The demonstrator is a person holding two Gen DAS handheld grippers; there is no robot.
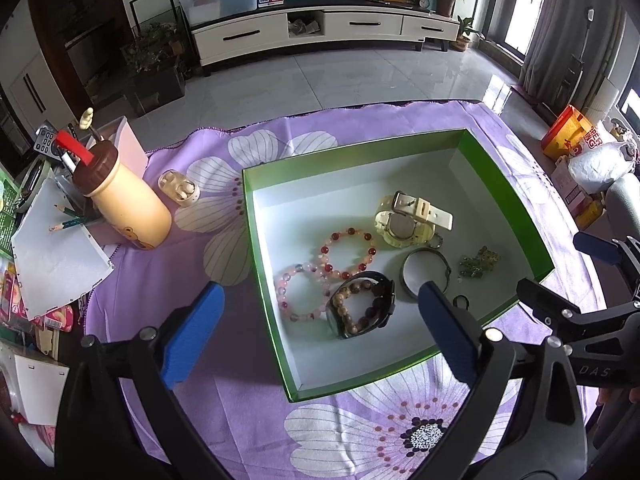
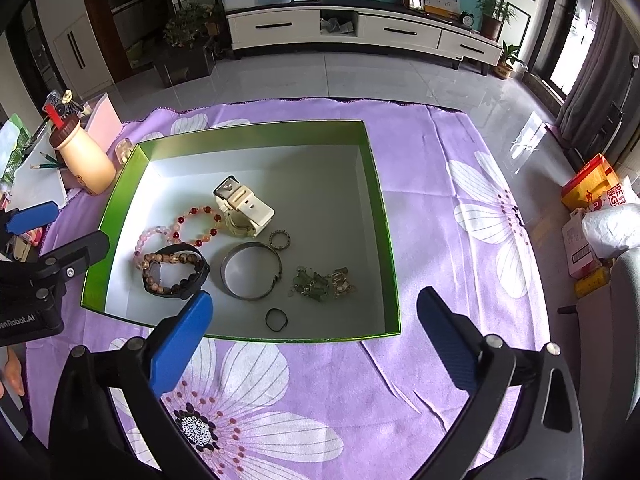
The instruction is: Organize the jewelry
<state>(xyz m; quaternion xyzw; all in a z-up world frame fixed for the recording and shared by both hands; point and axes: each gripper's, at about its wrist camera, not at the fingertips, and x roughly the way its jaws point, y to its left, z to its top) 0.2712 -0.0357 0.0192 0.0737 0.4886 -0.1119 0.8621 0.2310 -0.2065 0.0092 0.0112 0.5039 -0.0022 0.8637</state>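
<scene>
A green box (image 1: 516,216) (image 2: 386,240) with a white floor lies on the purple flowered cloth. Inside lie a cream watch (image 1: 404,220) (image 2: 244,208), a red bead bracelet (image 1: 347,253) (image 2: 198,226), a pink bead bracelet (image 1: 298,292) (image 2: 150,240), a black band with brown beads (image 1: 362,306) (image 2: 176,270), a metal bangle (image 1: 426,274) (image 2: 250,270), a green-gold trinket pile (image 1: 478,266) (image 2: 324,282) and a small dark ring (image 2: 276,319). My left gripper (image 1: 316,336) is open and empty above the box's near-left corner. My right gripper (image 2: 310,340) is open and empty above the box's near edge.
A cream bottle (image 1: 124,200) (image 2: 84,160), a pen holder (image 1: 116,140), an earbud case (image 1: 179,190) and papers (image 1: 52,248) stand at the table's left. Boxes and a bag (image 2: 600,216) sit on the floor at the right. The cloth (image 2: 460,248) spreads right of the box.
</scene>
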